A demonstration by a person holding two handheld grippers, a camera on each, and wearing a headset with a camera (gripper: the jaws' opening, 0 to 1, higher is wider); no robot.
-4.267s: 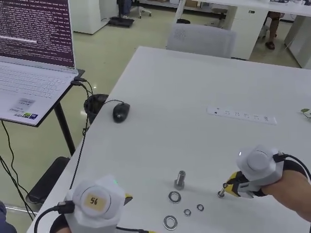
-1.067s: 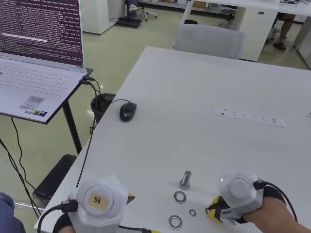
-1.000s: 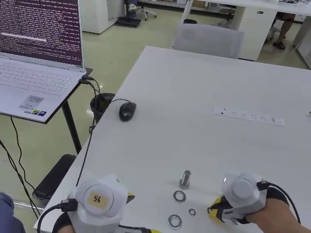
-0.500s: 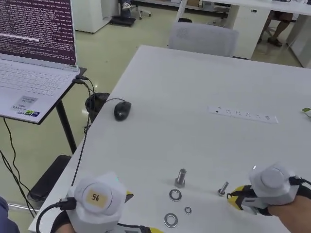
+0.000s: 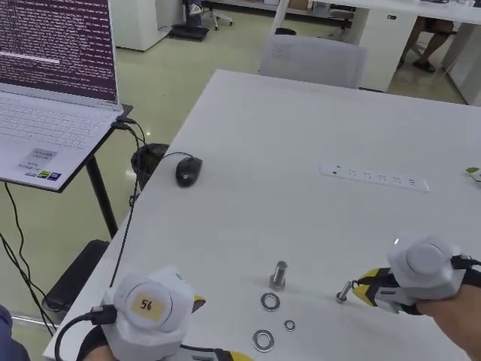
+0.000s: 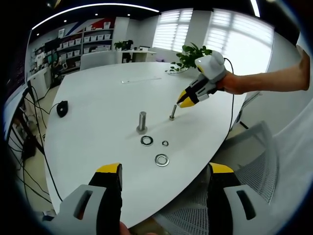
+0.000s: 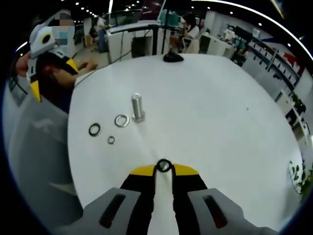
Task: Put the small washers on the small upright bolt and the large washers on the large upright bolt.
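Observation:
The large upright bolt (image 5: 279, 275) stands near the table's front edge, with the small upright bolt (image 5: 343, 292) to its right. Two large washers (image 5: 270, 302) (image 5: 263, 341) and one small washer (image 5: 289, 325) lie flat in front of the large bolt. My right gripper (image 5: 358, 289) hovers just right of the small bolt's top, shut on a small washer (image 7: 164, 165) held at its fingertips. My left gripper (image 6: 165, 170) stands open at the front left, a short way back from the washers, with nothing between its jaws. The left gripper view shows the right gripper (image 6: 183, 102) tip-to-tip with the small bolt (image 6: 172, 112).
A white power strip (image 5: 373, 180) lies further back on the white table (image 5: 301, 135), and a black mouse (image 5: 186, 172) sits near the left edge. A laptop (image 5: 45, 90) stands on a side stand to the left. A grey chair (image 5: 312, 60) is behind the table.
My right gripper rose from the washers with one small washer, swung right, then came back left to the small bolt's top. One small washer is left on the table. The left gripper stayed put.

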